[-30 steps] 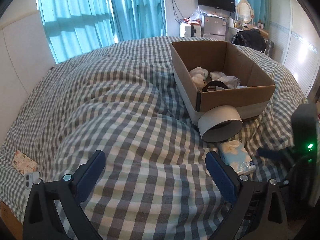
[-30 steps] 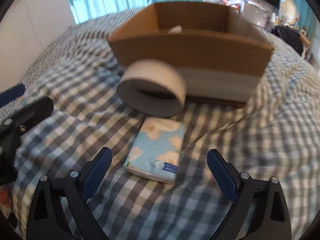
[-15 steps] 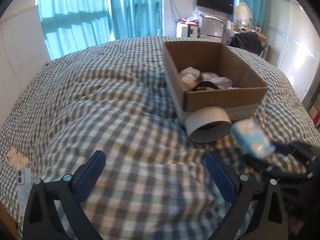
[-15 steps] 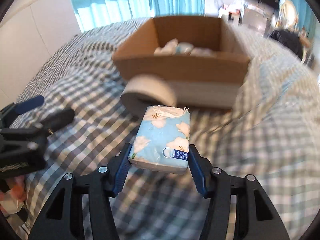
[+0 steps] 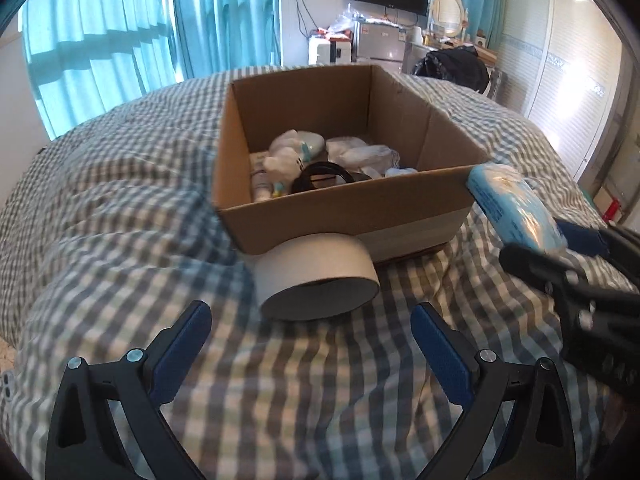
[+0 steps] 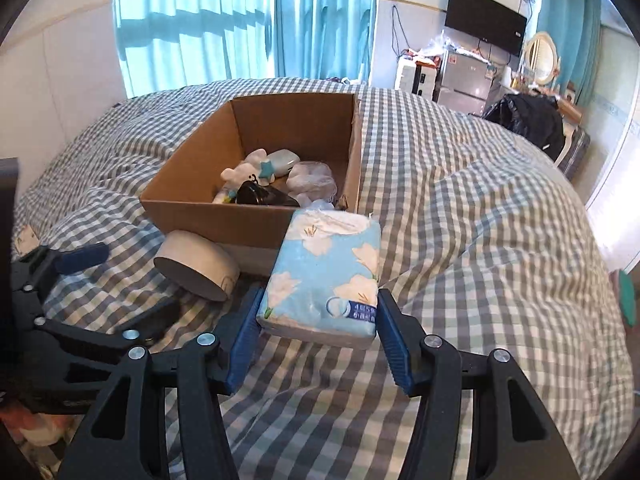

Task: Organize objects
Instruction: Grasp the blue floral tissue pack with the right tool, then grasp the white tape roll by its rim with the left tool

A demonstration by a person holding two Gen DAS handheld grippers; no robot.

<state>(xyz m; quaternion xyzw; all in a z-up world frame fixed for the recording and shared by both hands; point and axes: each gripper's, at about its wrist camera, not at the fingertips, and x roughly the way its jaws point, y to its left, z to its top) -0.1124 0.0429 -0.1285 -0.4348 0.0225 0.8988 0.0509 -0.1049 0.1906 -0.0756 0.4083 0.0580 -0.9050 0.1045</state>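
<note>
Bedroom, checked duvet as the work surface: soft and lumpy. My right gripper has its fingers closed on the near end of the tissue pack, one pad on each long edge; the pack is off the bed, just near of the cardboard box, right of centre. I judge it light, squashy, film-wrapped and a bit slick, so a side pinch near one end may let it sag or twist; mid-length would hold better. Left gripper is wide open, holding nothing, above the duvet just near of the tape roll, which leans against the box front. That roll looks stiff; I'd grip across its wall.
</note>
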